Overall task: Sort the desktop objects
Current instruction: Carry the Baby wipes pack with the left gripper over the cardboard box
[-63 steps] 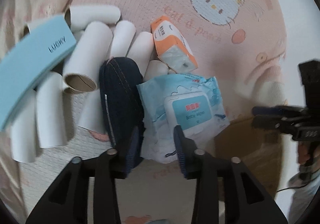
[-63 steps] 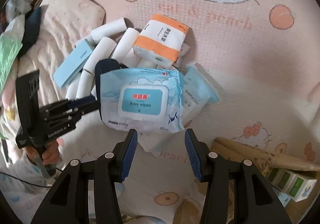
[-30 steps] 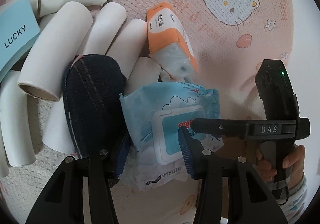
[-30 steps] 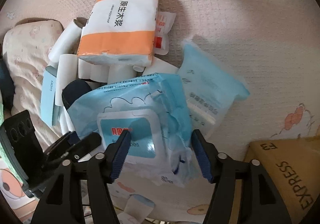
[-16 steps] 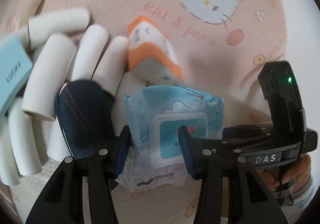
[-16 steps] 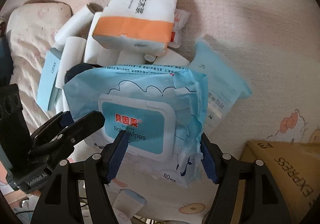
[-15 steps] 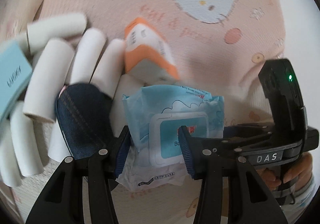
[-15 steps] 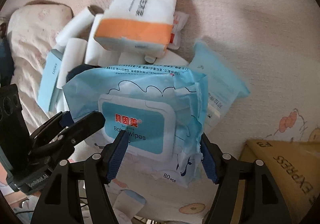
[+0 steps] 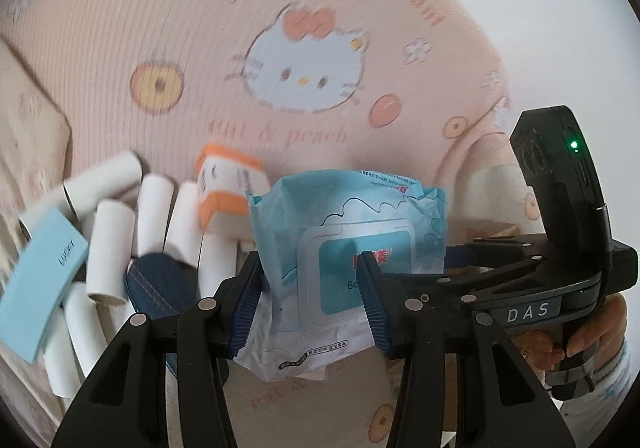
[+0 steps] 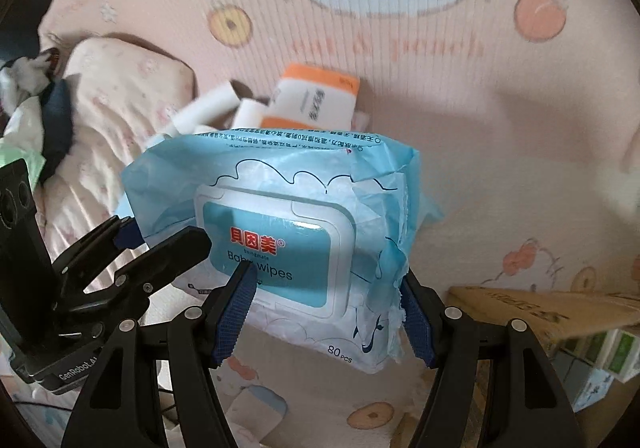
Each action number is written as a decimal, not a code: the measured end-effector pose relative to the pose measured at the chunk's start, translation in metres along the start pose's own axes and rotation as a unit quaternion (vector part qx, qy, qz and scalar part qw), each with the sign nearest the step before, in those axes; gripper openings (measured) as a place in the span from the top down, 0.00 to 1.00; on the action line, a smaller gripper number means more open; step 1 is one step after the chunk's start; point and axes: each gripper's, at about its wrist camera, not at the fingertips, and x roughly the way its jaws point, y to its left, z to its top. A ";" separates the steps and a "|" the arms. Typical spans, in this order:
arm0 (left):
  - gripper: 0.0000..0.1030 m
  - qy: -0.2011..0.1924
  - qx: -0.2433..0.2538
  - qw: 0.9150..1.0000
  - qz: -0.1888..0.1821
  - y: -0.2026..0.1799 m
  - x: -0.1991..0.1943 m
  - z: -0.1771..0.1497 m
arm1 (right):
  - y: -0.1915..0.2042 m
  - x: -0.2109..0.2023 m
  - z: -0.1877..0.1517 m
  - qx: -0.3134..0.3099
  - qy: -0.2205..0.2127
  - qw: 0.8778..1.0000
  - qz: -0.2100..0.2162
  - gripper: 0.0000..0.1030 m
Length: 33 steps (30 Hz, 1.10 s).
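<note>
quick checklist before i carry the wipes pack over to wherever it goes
1. Left gripper closed on the baby wipes pack: ok, its pads press both sides.
2. Right gripper closed on the pack's other end: ok.
3. Pack clear of the pile: ok, the orange tissue pack and white paper tubes lie below and behind it.
4. Pack lid shut: ok, the flap looks flat.
5. Wrapper intact: cannot tell, the edge at the right gripper looks crumpled.
6. Drop-off spot free: cannot tell, only a corner of the cardboard box shows.
</note>
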 end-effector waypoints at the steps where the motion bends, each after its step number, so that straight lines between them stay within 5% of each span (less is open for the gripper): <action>1: 0.50 -0.004 0.005 1.000 -0.001 -0.003 -0.003 0.001 | 0.002 -0.005 -0.003 0.001 -0.010 1.000 0.000 0.35; 16: 0.50 -0.051 0.081 0.995 -0.010 -0.071 -0.038 0.002 | -0.011 -0.081 -0.043 0.055 -0.109 0.992 0.022 0.35; 33: 0.50 -0.051 0.182 0.981 -0.053 -0.174 -0.017 0.005 | -0.079 -0.137 -0.104 0.154 -0.202 0.966 0.043 0.35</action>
